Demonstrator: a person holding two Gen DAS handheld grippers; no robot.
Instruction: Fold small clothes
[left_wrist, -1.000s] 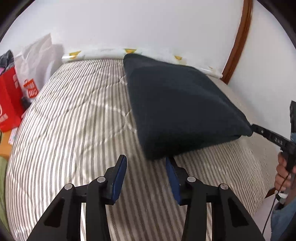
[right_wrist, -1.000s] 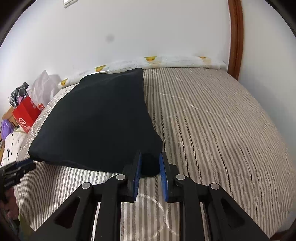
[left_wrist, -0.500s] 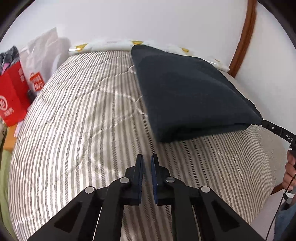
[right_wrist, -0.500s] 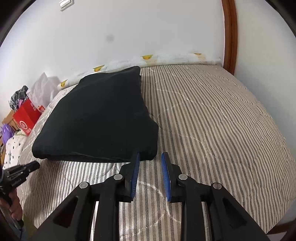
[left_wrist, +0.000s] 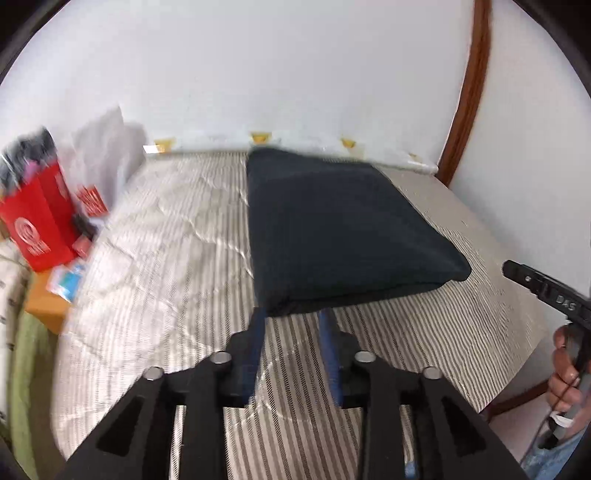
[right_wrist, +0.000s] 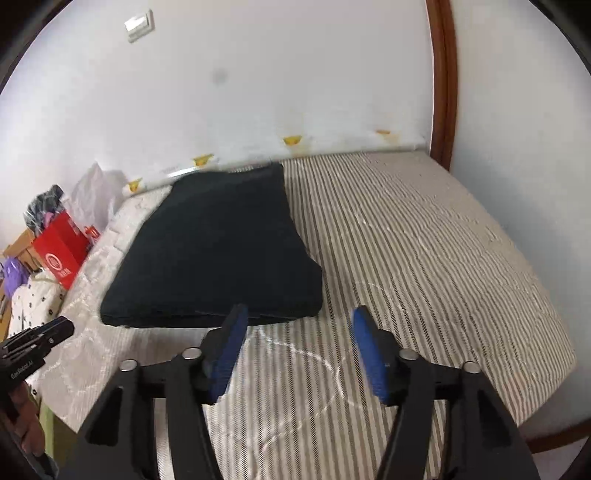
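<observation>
Both grippers, left (left_wrist: 291, 319) and right (right_wrist: 297, 319), gape with nothing between the fingers, just short of the near edge of the folded dark garment (left_wrist: 343, 229) lying flat on the striped mattress (right_wrist: 424, 251), red bag (left_wrist: 35, 225) far left.

Matt dark cloth garment (left_wrist: 340, 229) – striped quilted bedcover (left_wrist: 155, 258), faint sheen – glossy wooden frame (left_wrist: 469, 85).

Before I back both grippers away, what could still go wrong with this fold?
The left gripper is open right at the near left corner of the folded dark garment; its fingers could snag and reopen the fold. The right gripper has one finger by the front edge and could drag it.
</observation>
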